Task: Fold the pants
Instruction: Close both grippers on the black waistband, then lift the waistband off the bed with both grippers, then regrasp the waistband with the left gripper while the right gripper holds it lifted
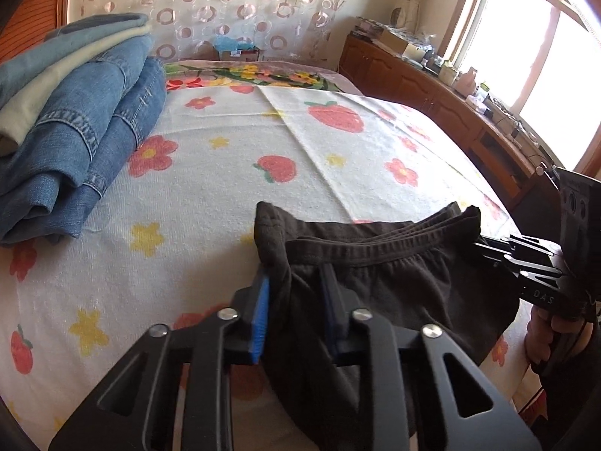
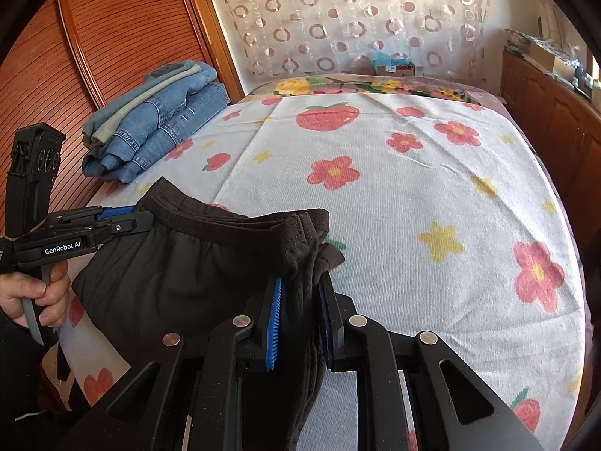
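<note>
Dark brown pants hang by their elastic waistband between my two grippers, above the near edge of the bed. My left gripper is shut on the left end of the waistband, its blue pads pinching the bunched cloth. My right gripper is shut on the other end of the waistband, and the pants stretch from it to the left gripper, seen side-on at the left. The right gripper also shows at the right edge of the left wrist view. The legs hang down out of sight.
The bed carries a white cover with strawberries and flowers. A stack of folded jeans lies at its far left, next to a wooden slatted door. A wooden cabinet with clutter runs along the right under a window.
</note>
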Available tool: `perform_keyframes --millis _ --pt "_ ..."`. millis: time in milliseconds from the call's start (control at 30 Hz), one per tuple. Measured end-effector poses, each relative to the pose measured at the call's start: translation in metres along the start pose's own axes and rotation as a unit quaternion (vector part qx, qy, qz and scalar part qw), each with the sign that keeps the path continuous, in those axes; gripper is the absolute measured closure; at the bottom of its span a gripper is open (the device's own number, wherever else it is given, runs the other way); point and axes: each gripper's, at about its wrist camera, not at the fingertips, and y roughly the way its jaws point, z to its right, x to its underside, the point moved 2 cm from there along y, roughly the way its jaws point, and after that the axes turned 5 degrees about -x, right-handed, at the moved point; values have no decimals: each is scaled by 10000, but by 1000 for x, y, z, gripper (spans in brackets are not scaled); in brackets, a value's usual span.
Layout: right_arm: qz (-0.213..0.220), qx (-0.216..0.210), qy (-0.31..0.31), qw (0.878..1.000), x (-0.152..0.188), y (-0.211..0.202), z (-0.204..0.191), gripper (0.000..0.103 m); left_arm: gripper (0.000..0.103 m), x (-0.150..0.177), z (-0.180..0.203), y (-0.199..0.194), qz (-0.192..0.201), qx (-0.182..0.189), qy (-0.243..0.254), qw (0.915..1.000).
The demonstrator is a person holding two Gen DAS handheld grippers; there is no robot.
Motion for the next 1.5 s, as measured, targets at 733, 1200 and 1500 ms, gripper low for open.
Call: perform_keyframes --millis 733,1200,1500 --pt "1175 187 -454 9919 -4 -87 -29 93 90 -32 44 -110 1473 -105 356 9884" --pt "736 804 -535 9926 3 -80 -16 94 77 -43 54 -87 1051 -73 610 9926" --pt "331 935 -111 9950 14 -54 8 94 53 -30 51 -10 200 -61 564 9982"
